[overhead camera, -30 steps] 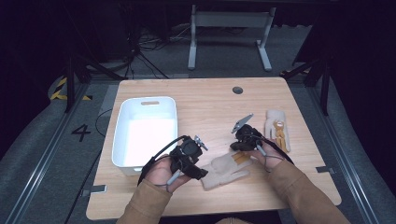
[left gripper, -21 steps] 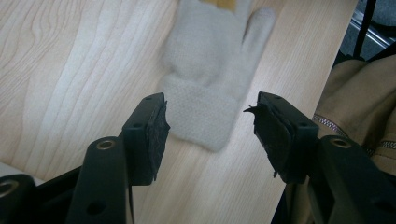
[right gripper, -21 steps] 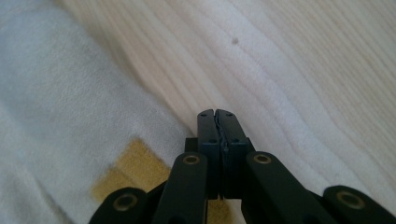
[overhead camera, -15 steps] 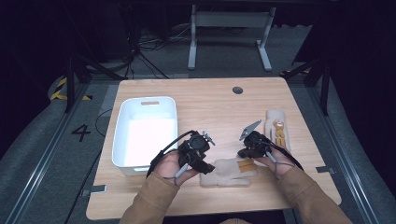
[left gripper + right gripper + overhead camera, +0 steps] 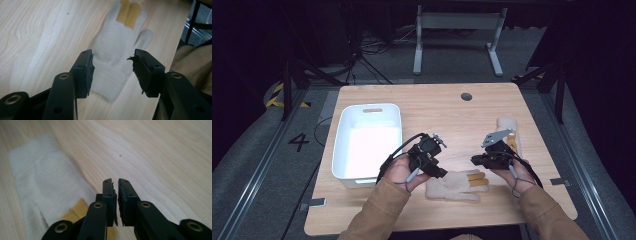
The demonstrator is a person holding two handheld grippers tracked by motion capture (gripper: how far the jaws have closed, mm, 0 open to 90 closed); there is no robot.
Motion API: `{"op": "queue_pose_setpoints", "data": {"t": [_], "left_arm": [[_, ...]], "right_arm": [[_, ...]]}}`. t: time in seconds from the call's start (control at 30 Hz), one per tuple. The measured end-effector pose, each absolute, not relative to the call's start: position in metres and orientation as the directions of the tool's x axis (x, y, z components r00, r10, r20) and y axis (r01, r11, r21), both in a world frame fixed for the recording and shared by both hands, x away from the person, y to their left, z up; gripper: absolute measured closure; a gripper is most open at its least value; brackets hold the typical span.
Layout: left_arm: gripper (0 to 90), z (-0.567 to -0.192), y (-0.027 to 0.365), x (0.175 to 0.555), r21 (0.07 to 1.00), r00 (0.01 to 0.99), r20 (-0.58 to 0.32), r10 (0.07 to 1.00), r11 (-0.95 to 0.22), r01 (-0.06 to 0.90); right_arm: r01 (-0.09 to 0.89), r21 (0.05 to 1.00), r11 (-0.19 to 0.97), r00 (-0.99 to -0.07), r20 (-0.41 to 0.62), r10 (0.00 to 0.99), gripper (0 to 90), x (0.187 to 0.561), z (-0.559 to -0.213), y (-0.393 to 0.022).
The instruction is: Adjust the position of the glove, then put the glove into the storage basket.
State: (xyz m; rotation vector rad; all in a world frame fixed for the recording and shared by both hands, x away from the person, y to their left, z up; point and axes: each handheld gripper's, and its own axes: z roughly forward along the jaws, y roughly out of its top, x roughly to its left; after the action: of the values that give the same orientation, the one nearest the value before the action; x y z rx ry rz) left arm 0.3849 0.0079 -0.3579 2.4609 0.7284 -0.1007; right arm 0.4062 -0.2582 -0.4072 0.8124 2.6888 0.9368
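Right gripper (image 5: 477, 160) now off cream glove (image 5: 452, 185) (two yellow fingertips), fingers narrowly parted, empty.

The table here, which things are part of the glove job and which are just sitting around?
In the job: near glove, left gripper open above its cuff, right gripper slightly open with nothing between its jaws, far glove.
Lying about: white bin, table.

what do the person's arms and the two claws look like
Both forearms wear tan brown long sleeves. The left black two-jaw claw has flat matte arms with round brass-coloured rivets and frayed dark pads; a black cable loops from it. The right black claw looks the same, with a grey three-cornered plate on top.
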Motion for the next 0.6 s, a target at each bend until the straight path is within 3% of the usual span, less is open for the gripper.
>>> {"op": "queue_pose_setpoints", "data": {"t": [0.3,0.6], "left_arm": [[48.6,-0.354,0.016,0.388,0.556,0.832,-0.232,0.504,-0.633,0.538],[47.6,-0.350,0.024,0.382,0.595,0.823,-0.220,0.524,-0.596,0.539]], "right_arm": [[0.438,0.737,0.514,-0.748,-0.018,0.664,62.1,0.404,-0.386,-0.294],[0.466,0.789,0.400,-0.648,-0.003,0.762,55.9,0.410,-0.371,-0.326]]}}
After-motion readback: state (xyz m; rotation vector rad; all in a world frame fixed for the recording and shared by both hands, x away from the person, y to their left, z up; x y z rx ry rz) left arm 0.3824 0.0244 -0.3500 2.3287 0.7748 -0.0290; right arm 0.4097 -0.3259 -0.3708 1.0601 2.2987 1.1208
